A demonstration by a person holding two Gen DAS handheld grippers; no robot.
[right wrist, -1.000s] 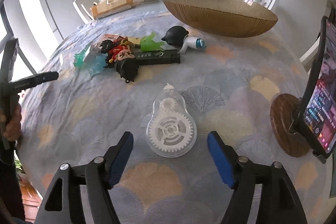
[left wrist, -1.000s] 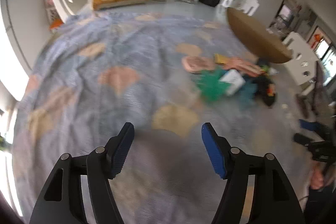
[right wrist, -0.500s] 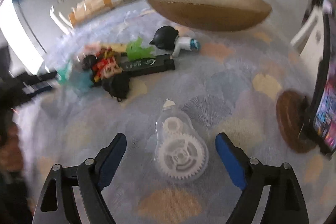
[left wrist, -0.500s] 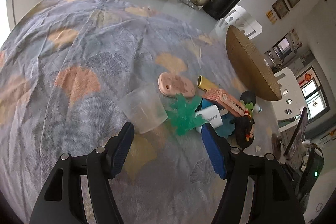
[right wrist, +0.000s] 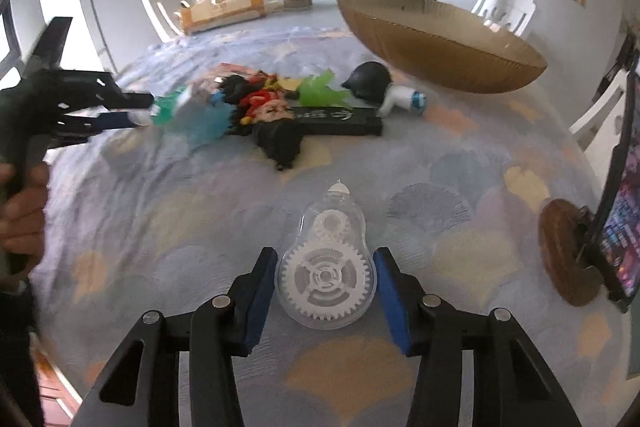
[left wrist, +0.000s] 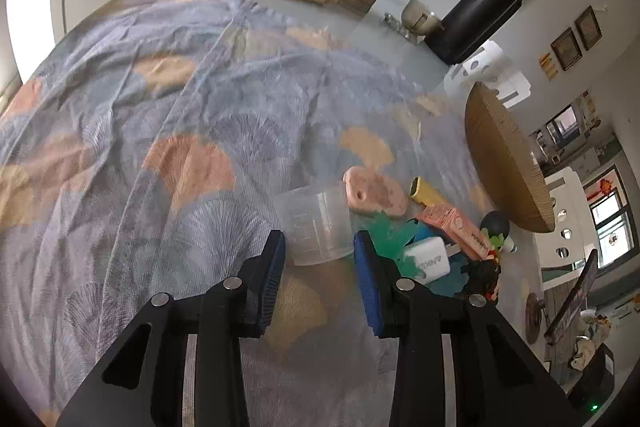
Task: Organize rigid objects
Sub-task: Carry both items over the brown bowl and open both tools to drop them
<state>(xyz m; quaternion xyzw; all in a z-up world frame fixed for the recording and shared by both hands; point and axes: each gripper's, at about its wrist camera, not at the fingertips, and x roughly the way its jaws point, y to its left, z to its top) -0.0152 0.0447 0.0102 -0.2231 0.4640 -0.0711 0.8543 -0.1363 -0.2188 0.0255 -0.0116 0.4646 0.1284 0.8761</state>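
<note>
Left gripper [left wrist: 318, 253] brackets the clear measuring cup [left wrist: 314, 225] at 12 o'clock, jaws apart, pads not visibly touching. Cup looks light, thin, stiff plastic, likely slippery; best squeezed gently mid-wall. Right gripper [right wrist: 325, 281] straddles the tape dispenser [right wrist: 326, 269], jaws apart, just beside its flat teardrop shell, white gears inside. Brown ribbed bowl [right wrist: 436, 43] sits at 1 o'clock.

Left tongs [right wrist: 136, 111] and toy pile [right wrist: 208, 115] beside them blur.
</note>
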